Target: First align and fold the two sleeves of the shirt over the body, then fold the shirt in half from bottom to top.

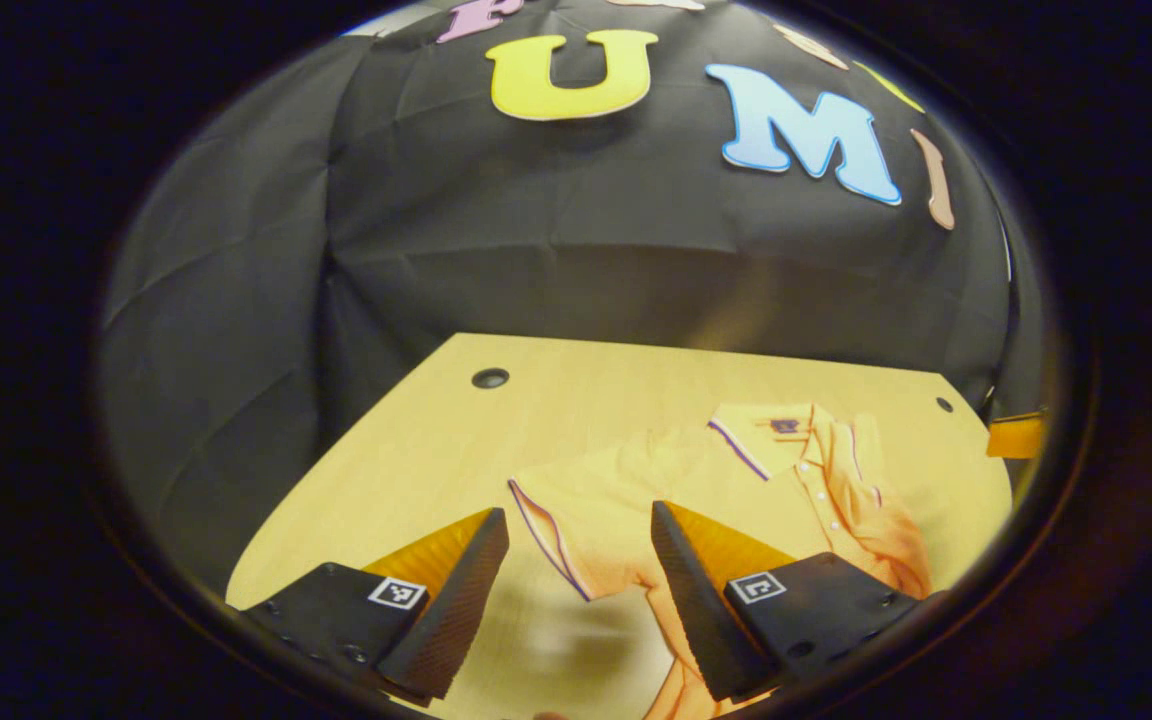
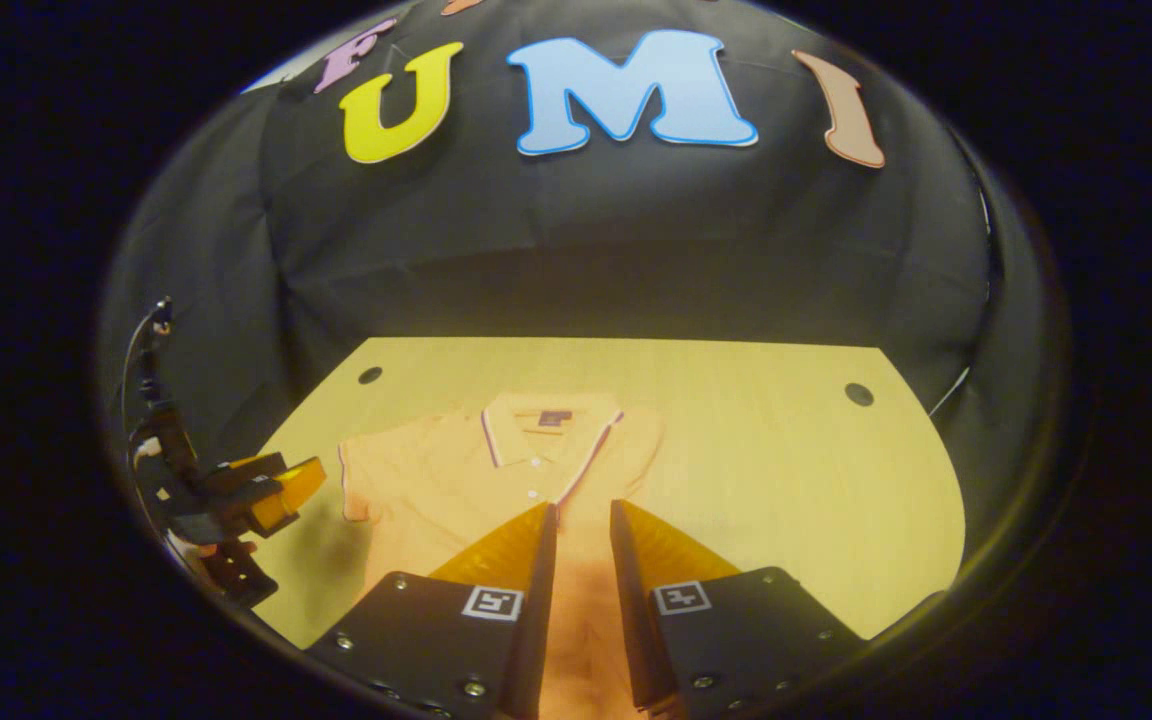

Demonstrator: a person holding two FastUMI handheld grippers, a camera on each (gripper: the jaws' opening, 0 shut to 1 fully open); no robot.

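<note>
Orange polo shirt (image 2: 456, 480) with striped collar lying on pale wooden tabletop (image 2: 786, 470), left hand-held gripper (image 1: 576, 580) hovering with fingers wide apart above sleeve (image 1: 576, 520), right hand-held gripper (image 2: 581, 560) hanging narrow over soft fabric, grip unclear.

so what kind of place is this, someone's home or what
Probably a staged recording booth, not a home: a black cloth wall backs a bare wooden table with a single orange polo shirt laid flat.
</note>
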